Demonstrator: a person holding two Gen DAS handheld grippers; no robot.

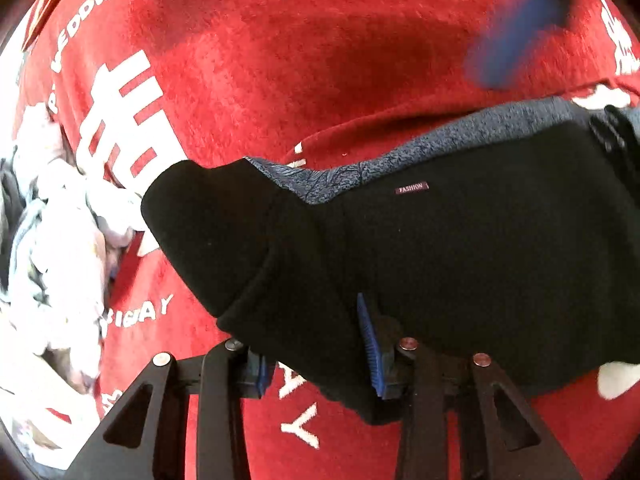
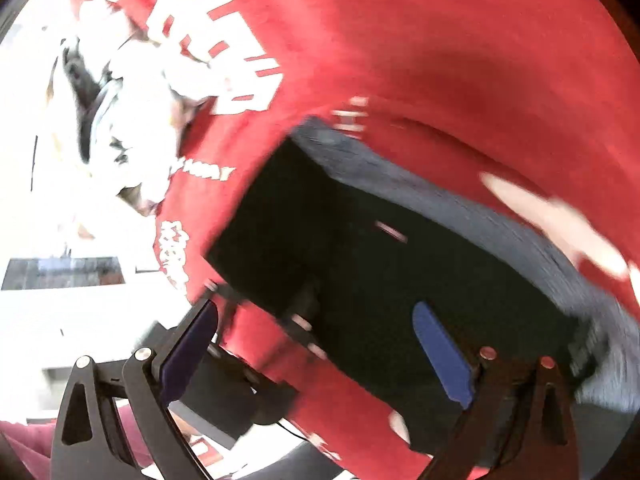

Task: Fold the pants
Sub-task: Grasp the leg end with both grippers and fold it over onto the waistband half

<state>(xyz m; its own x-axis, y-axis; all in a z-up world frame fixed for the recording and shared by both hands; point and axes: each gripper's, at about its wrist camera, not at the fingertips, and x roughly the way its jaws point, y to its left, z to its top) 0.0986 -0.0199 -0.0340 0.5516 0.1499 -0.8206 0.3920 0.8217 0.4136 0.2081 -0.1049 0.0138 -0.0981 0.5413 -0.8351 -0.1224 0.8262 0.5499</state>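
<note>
While right view blurs, pants (image 1: 460,248) label reads "FASHION" leftward.

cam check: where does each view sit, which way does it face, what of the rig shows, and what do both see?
Left wrist: on the left gripper, angled down at black pants on a red cloth; both fingers show, pants between them.
Right wrist: on the right gripper, angled down, blurred; fingers wide apart, the pants below.
Shared: pants, red cloth, pale clothes pile; a blue blur in the left view may be the right gripper.
</note>
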